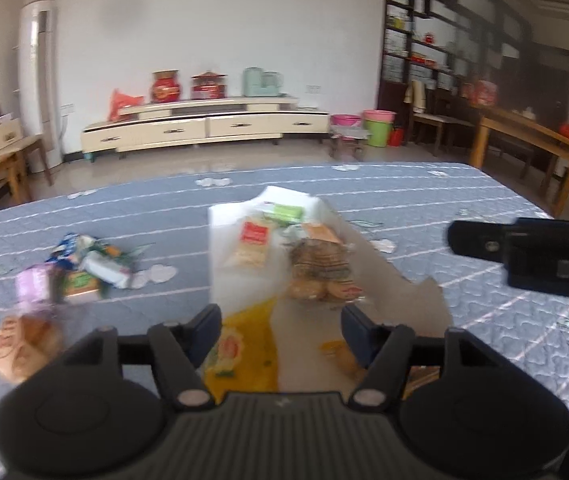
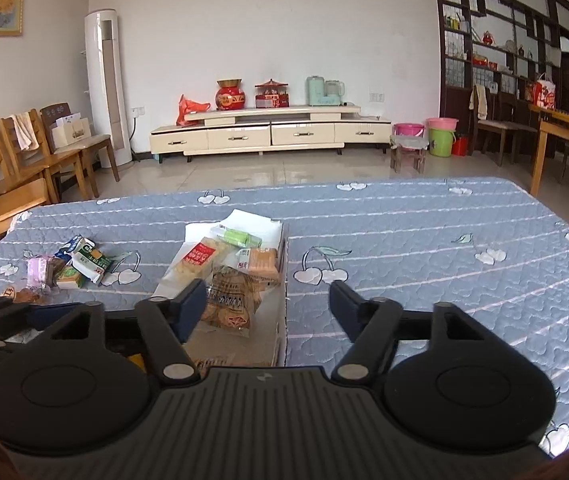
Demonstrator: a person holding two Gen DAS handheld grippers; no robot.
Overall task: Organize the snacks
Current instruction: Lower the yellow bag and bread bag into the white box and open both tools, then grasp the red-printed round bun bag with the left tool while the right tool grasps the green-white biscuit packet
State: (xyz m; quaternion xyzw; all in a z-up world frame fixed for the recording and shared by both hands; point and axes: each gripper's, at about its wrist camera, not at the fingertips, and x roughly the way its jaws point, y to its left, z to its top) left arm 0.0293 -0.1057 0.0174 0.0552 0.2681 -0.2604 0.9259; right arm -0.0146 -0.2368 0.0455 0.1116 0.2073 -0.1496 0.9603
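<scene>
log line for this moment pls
left gripper: open, empty | right gripper: open, empty | box: holds several snacks | loose snacks: left of box

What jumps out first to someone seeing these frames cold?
Probably the cardboard box mid-table on the blue quilted cover, already holding several snack packs, with the large cookie bag nearest. Left of it lies a loose pile of snacks outside the box. Both the left gripper and right gripper hover open and empty over the box end.
</scene>
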